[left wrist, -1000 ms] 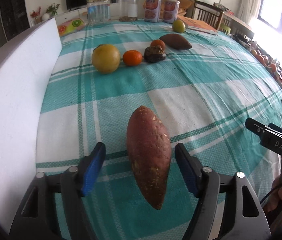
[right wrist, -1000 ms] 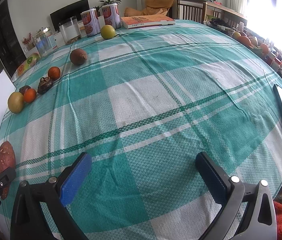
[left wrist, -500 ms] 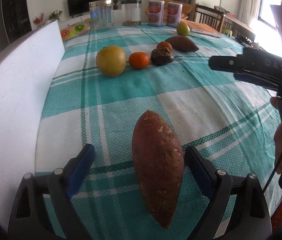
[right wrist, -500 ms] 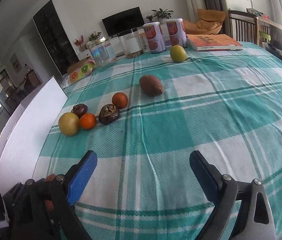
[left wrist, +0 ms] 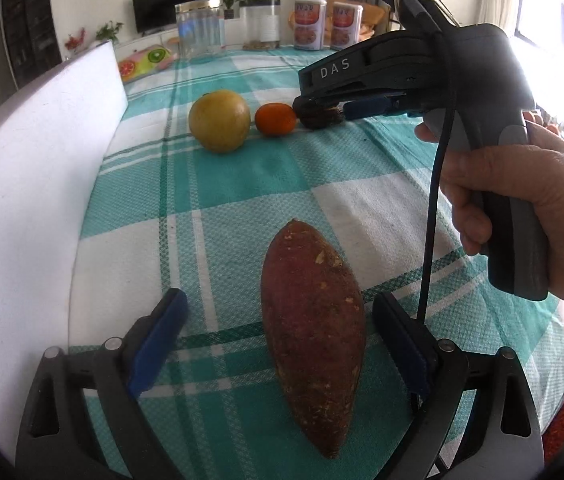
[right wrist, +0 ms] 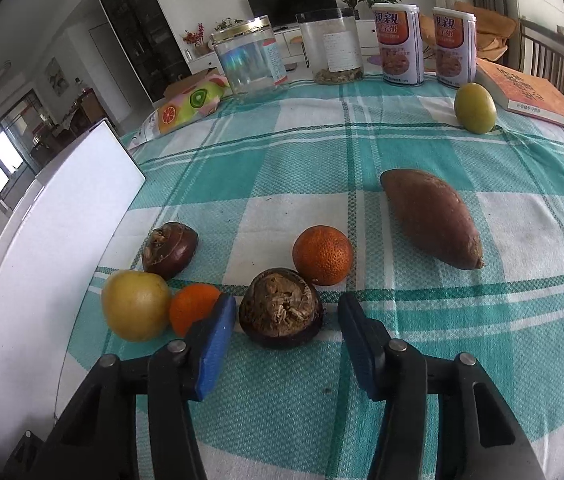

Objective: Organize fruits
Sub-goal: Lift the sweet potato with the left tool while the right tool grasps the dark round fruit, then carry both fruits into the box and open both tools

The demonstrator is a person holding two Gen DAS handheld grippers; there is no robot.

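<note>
Two sweet potatoes lay on the checked tablecloth (right wrist: 421,380). The near sweet potato (left wrist: 313,312) lay lengthwise between the spread fingers of the left gripper (left wrist: 278,340), touching neither pad. The far sweet potato (right wrist: 431,218) showed only in the right wrist view, near the middle of the cloth.

There were two oranges: the small orange (right wrist: 194,312) just beside the yellow fruit (right wrist: 136,306), and the rough orange (right wrist: 323,255) just behind the front chestnut (right wrist: 280,308). That chestnut sat between the parted fingers of the right gripper (right wrist: 287,320), whose pads flanked it without clearly touching. A back chestnut (right wrist: 170,249), the second of the two, lay behind the yellow fruit near the white board (right wrist: 42,260).

One green fruit (right wrist: 475,108) stood far off beside an orange book (right wrist: 529,96). Along the far edge were two clear jars (right wrist: 252,62) and two printed cans (right wrist: 401,44).

The left wrist view alone showed the person's right hand (left wrist: 521,208) around the right gripper's handle, the gripper's body hiding most of the front chestnut. It showed only one orange, and the back chestnut, the green fruit and the book not at all.
</note>
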